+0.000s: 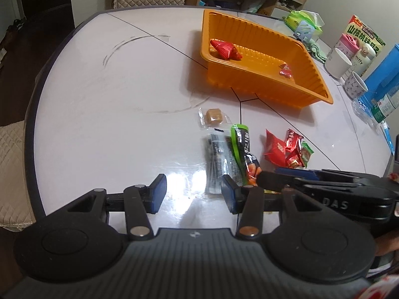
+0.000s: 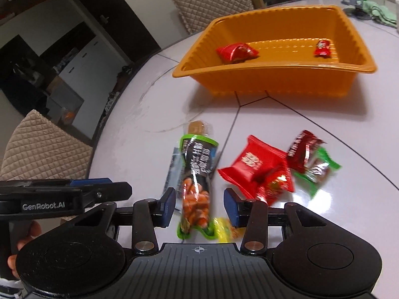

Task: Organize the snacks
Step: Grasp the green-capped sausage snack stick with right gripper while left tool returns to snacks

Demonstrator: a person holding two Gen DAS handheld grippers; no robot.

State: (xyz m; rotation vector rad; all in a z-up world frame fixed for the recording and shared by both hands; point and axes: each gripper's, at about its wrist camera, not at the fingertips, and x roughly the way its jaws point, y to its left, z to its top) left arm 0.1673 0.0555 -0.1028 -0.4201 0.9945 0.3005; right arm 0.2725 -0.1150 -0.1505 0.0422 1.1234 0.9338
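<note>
snacks: loose packets (image 2: 256,172) just ahead of right gripper (image 2: 199,205), long green-edged pack (image 2: 197,182) between its part-open jaws, untouched
tray: orange tray (image 2: 274,84) beyond, two red packets inside
left gripper (image 1: 194,191): part-open, empty, tilted down

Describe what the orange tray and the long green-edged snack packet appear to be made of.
Orange tray: likely thin moulded plastic, glossy, with ribbed walls and floor. Long green-edged snack packet: probably printed plastic film, shiny, with crinkles and glare.
</note>
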